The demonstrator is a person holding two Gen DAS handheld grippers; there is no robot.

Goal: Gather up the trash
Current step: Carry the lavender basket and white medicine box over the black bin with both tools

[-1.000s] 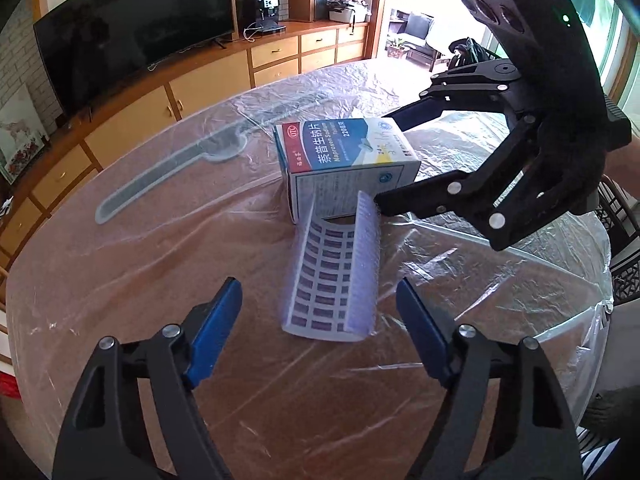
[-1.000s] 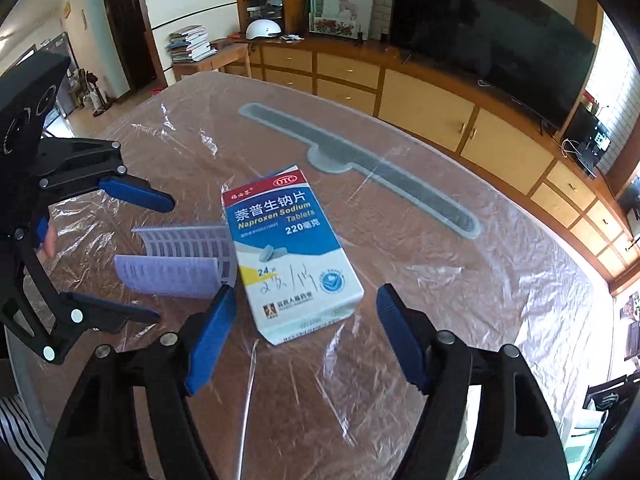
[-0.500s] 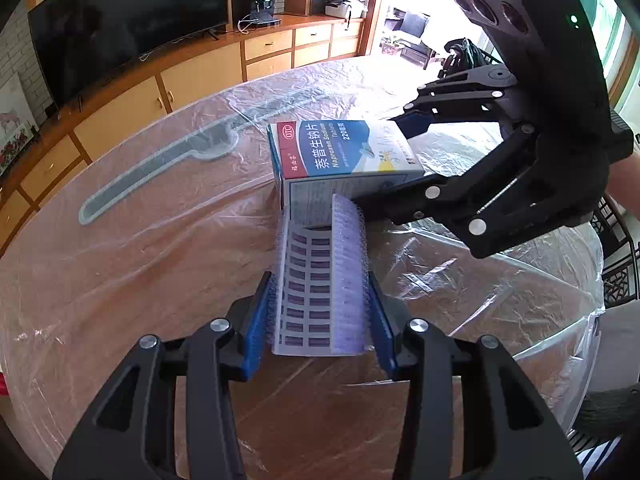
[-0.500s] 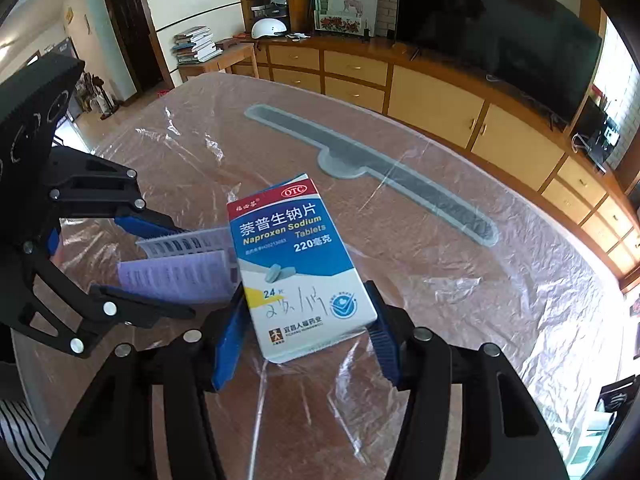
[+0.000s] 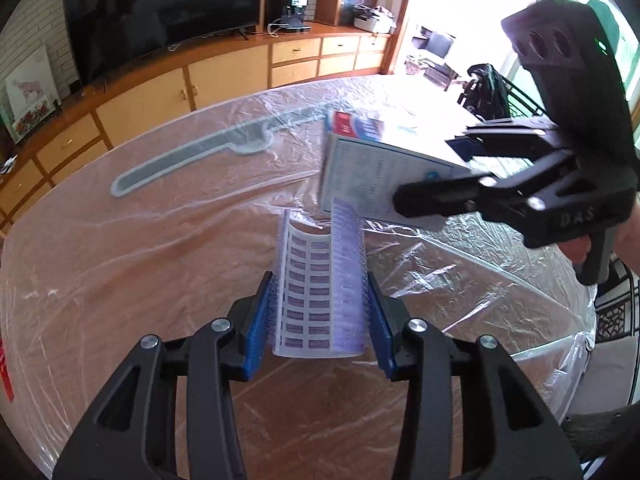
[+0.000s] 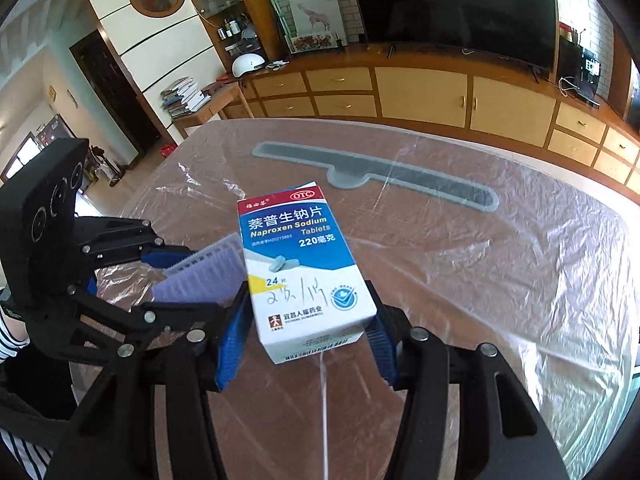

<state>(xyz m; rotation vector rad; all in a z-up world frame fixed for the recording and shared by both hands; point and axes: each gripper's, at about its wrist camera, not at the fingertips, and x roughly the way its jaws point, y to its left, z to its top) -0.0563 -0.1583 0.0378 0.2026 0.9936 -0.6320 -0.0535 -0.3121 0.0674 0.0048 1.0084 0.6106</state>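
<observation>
A curled purple-and-white blister sheet (image 5: 320,248) sits between the blue pads of my left gripper (image 5: 318,280), which is shut on it just above the table. Beside it is a white, blue and red medicine box (image 6: 304,264) of naproxen tablets. My right gripper (image 6: 306,308) has its jaws closing, with both pads pressed on the box's sides. In the left wrist view the box (image 5: 360,176) is tilted and blurred, its near end up, in the right gripper (image 5: 426,172). The right wrist view shows the left gripper (image 6: 192,284) with the sheet (image 6: 208,268) to the box's left.
The round wooden table (image 5: 120,280) is covered in crinkled clear plastic film. A long grey strip (image 6: 380,176) lies flat under the film behind the box. The table's edge curves close on the right in the left wrist view. Cabinets and a TV stand beyond.
Both grippers went from open to shut, the left on the blister sheet and the right on the medicine box. The box has since tipped up off the table.
</observation>
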